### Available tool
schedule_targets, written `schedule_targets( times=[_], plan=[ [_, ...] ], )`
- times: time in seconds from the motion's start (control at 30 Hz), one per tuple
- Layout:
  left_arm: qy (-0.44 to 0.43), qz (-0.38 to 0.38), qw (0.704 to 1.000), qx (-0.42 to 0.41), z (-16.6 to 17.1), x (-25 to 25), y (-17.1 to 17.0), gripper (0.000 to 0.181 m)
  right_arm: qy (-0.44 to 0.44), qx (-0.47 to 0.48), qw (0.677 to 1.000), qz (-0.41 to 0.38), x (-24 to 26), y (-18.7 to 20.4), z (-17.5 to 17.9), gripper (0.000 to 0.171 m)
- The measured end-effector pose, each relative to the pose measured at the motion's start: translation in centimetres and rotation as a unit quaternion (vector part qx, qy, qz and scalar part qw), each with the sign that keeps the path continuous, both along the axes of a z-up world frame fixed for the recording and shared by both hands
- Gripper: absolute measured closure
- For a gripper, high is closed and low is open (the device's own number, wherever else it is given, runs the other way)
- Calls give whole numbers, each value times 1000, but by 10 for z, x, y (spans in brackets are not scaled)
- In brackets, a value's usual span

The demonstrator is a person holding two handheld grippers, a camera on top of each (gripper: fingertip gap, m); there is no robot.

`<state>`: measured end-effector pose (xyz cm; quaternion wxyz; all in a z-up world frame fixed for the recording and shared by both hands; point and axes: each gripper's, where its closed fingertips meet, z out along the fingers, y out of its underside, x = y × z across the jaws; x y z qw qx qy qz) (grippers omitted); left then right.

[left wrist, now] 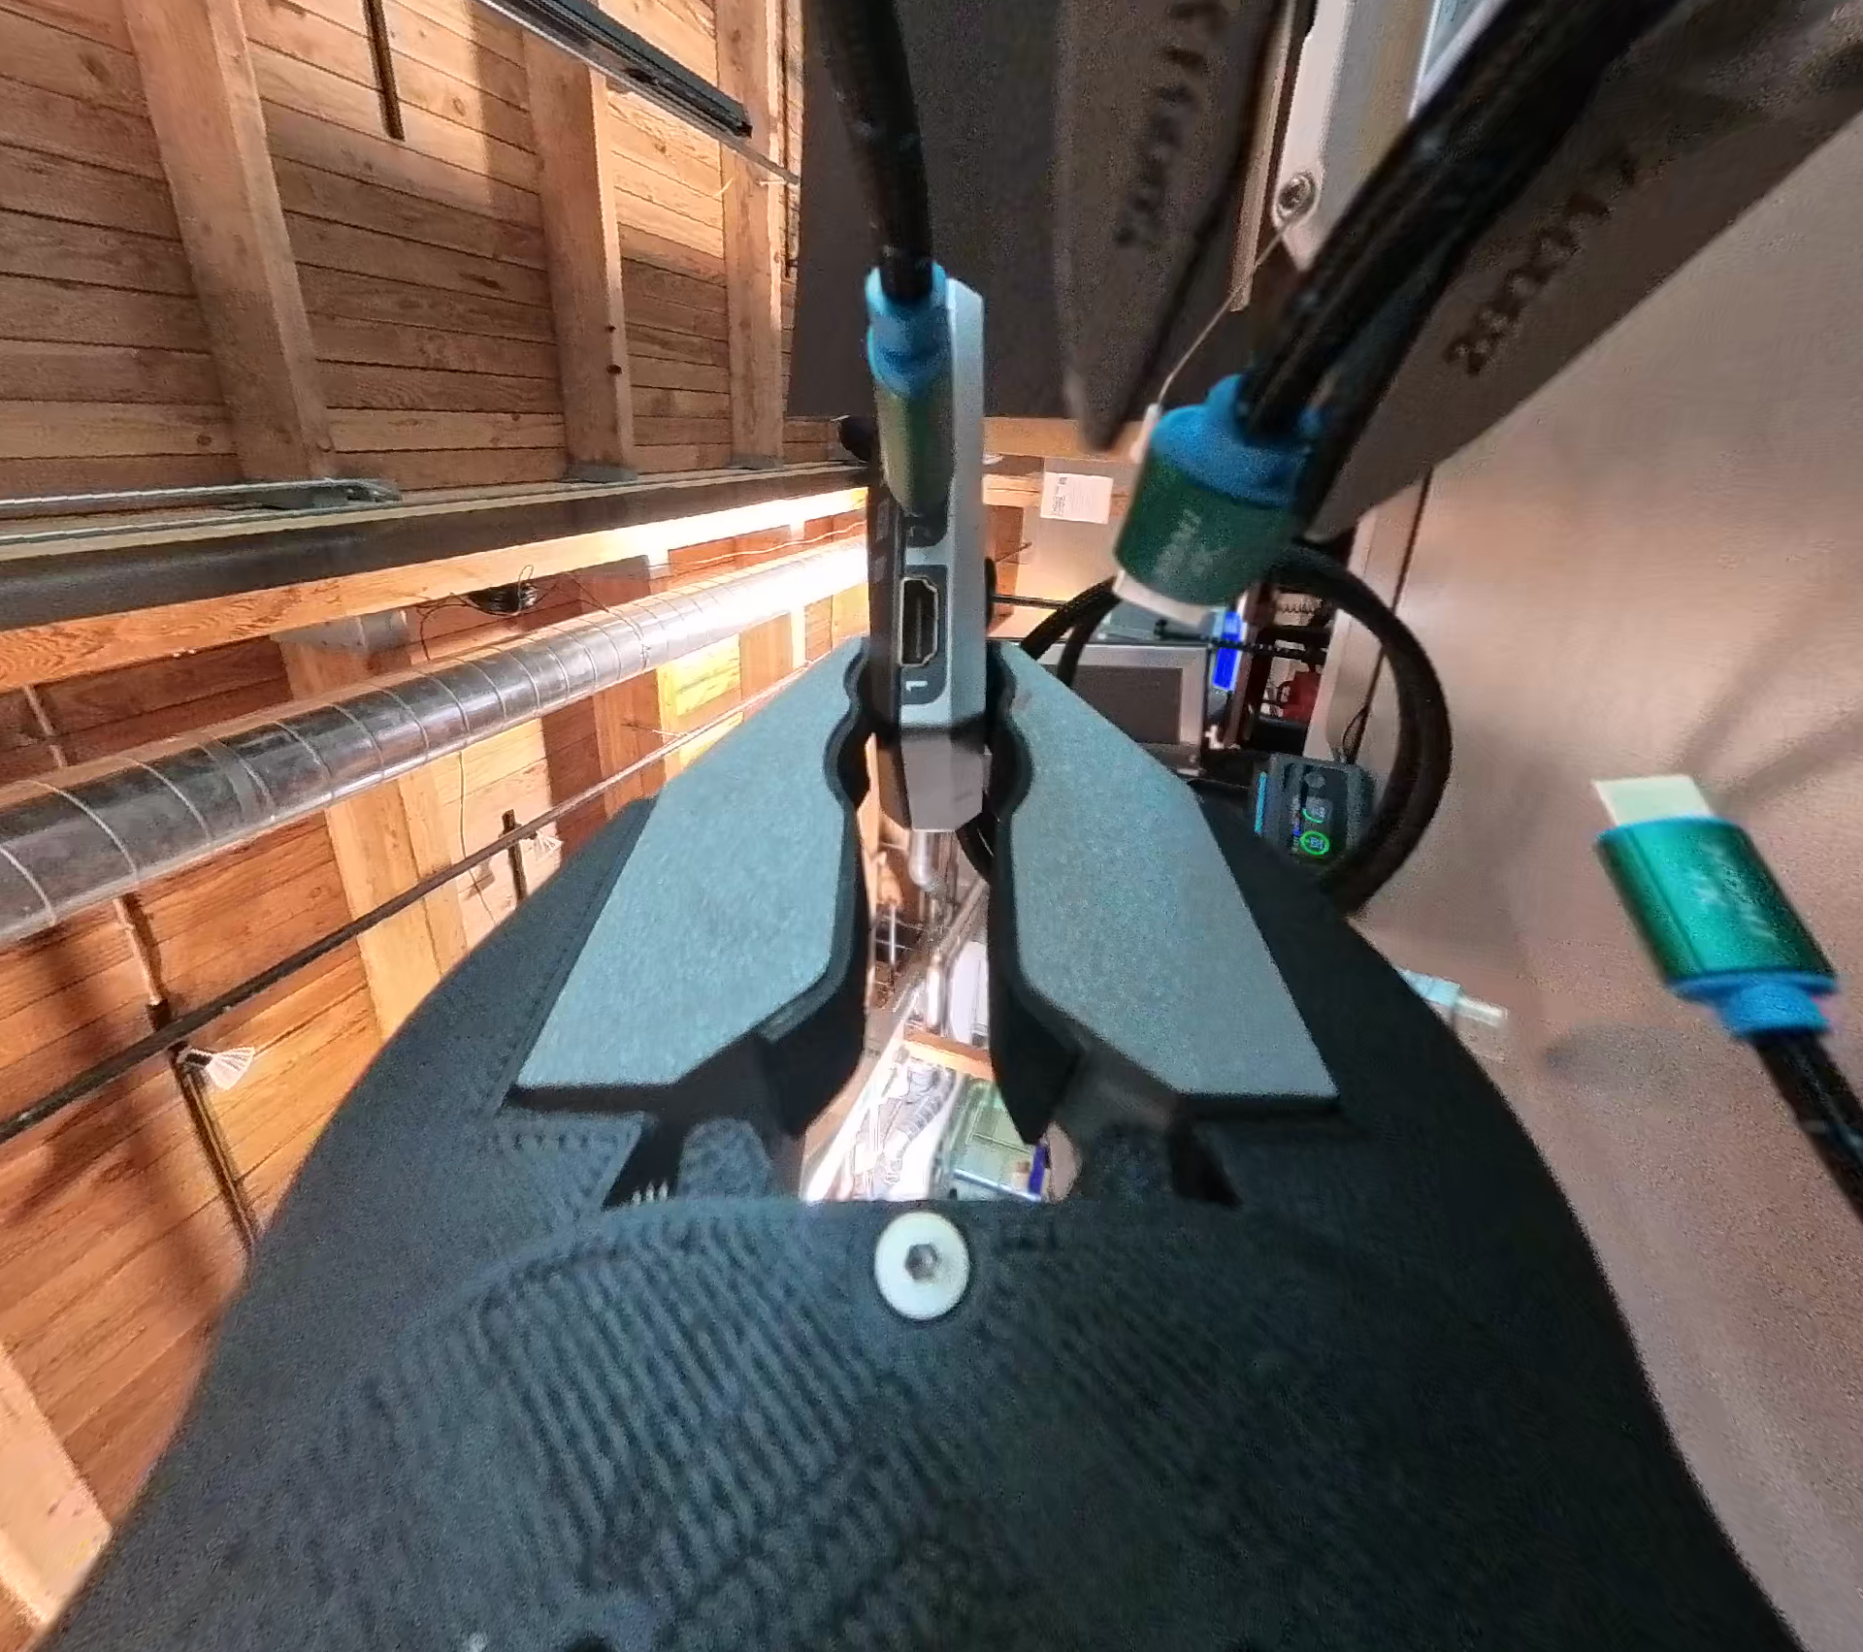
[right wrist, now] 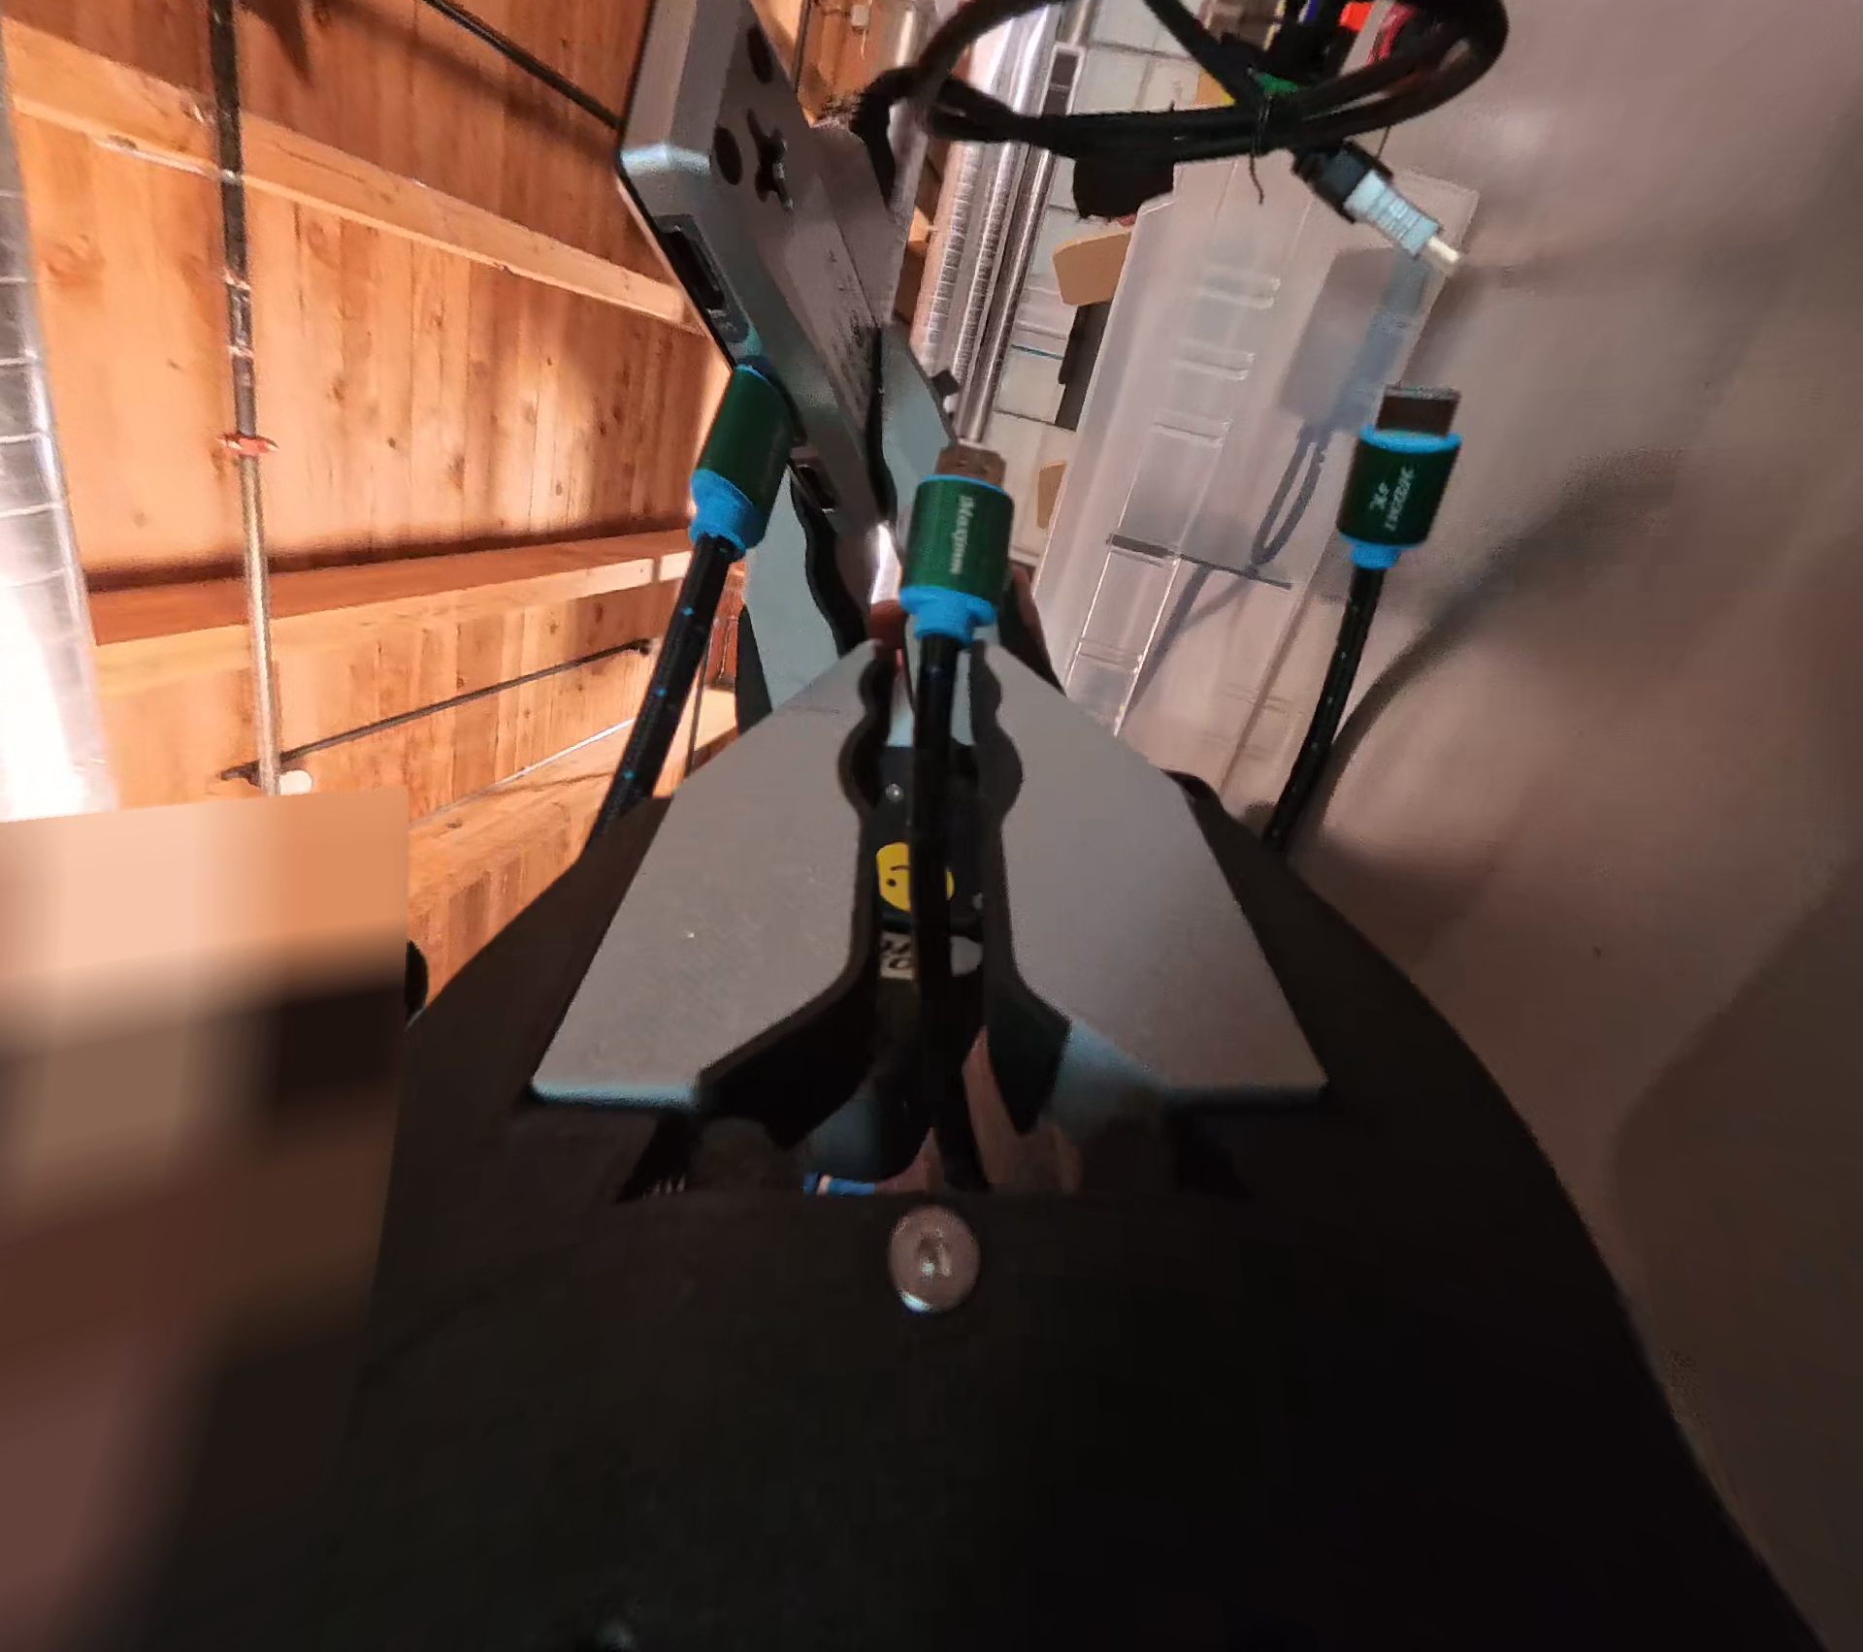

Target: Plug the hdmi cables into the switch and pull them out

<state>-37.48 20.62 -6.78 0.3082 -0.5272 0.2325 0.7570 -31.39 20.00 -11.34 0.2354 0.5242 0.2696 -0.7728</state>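
My left gripper is shut on the lower end of the grey HDMI switch, which it holds upright off the table. One green HDMI plug sits in the switch's upper port, and the port below it is empty. My right gripper is shut on the braided cable just behind a second green plug. That plug's tip is close to the switch without touching it. The plug also shows in the left wrist view. A third green plug lies loose on the beige table.
A coil of black braided cable with a silver-tipped plug lies beyond the switch. A clear acrylic stand is on the table behind it. A small device with green lights is farther back. Wooden planks fill the left. Tip to tip, the grippers are about 8 cm apart.
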Motion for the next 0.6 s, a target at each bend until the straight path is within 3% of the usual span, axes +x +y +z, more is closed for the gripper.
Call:
schedule_targets(
  times=[0.13, 0.23, 0.3, 0.43, 0.5, 0.6],
  plan=[
    [-10, -4, 1000, -7, -5, -3, 1, 164, 18, 33, 999, -3, 7, -1, -2, 159],
    [-34, -11, 999, -10, -11, -6, 2, 164, 23, 158, 987, -27, 12, 16, -14, 161],
    [-53, -19, 998, -6, -13, -5, 4, 164, 9, 292, 955, -56, 12, 41, -31, 165],
    [-77, -44, 996, -5, -17, 3, 10, 164, -20, 475, 878, -64, 15, 79, -45, 163],
    [-88, -53, 995, -3, -19, 4, 12, 164, -2, 548, 833, -77, 11, 93, -41, 148],
    [-105, -78, 991, -5, -22, 9, 14, 164, 59, 625, 775, -78, 4, 94, -26, 142]
  ],
)
